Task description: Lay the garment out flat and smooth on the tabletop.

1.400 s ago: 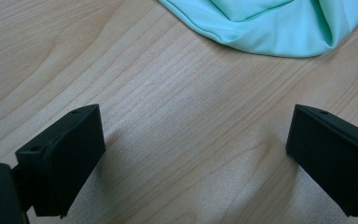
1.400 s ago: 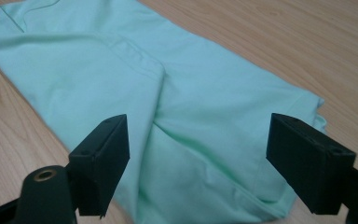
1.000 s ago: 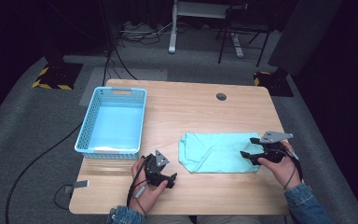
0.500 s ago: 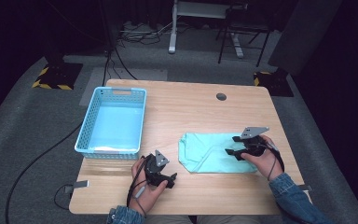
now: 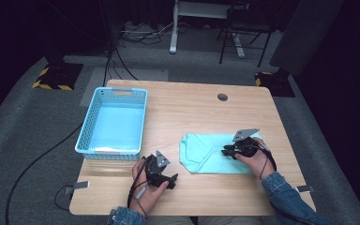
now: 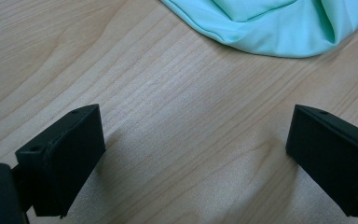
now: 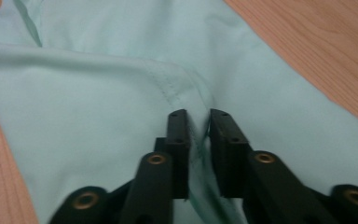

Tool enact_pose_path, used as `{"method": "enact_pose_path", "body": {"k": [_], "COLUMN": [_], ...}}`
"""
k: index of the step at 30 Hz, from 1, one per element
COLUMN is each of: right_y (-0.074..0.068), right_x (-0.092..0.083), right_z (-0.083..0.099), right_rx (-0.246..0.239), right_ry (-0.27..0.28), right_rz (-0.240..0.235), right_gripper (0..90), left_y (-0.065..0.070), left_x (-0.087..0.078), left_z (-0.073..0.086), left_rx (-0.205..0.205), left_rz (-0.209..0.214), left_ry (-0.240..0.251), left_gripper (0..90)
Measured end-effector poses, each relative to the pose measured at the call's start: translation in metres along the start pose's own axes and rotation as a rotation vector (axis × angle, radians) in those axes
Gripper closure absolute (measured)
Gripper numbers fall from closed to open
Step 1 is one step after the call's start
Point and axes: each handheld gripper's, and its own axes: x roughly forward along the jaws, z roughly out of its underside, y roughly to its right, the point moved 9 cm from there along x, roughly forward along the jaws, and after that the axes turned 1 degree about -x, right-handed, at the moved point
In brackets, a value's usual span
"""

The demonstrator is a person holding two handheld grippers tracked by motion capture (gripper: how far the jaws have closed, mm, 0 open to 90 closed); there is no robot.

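A mint-green cloth (image 5: 201, 154) lies folded and creased on the right half of the wooden table (image 5: 192, 112). My right gripper (image 5: 226, 151) sits low over the cloth's middle. Its jaws have just been closing and now pinch a raised seam fold of the cloth (image 7: 84, 107) between the pads, the right gripper (image 7: 199, 121) nearly fully closed. My left gripper (image 5: 171, 180) rests near the table's front edge, a little left of the cloth. In its own view the left gripper (image 6: 196, 158) stands wide open over bare wood, with the cloth's edge (image 6: 261, 23) farther ahead.
A light blue plastic basket (image 5: 110, 153) stands at the table's left side. A round cable hole (image 5: 222, 97) sits near the far edge. Dark carpet, cables and desk legs lie beyond the table.
My right gripper moved left and down from the cloth's right edge onto its middle, and its jaws closed on a fold. The left gripper stayed put.
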Motion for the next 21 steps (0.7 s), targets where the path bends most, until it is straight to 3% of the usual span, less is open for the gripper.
{"method": "enact_pose_path", "body": {"k": [5,16,21], "right_y": [-0.006,-0.018,-0.035], "right_x": [-0.008,-0.039,-0.061], "right_z": [-0.004,-0.017,-0.016], "right_rx": [-0.038,-0.063,-0.075], "right_ry": [-0.013,0.057,0.097], "right_rz": [0.012,0.021,0.017], "right_gripper": [87.7,87.8,87.8], "left_y": [0.0,0.0,0.0], "left_x": [0.0,0.0,0.0], "left_z": [0.0,0.0,0.0], "left_rx": [0.002,0.0,0.0], "left_rz": [-0.002,-0.002,-0.002], "left_ry": [0.0,0.0,0.0], "left_gripper": [4.1,4.1,4.1]}}
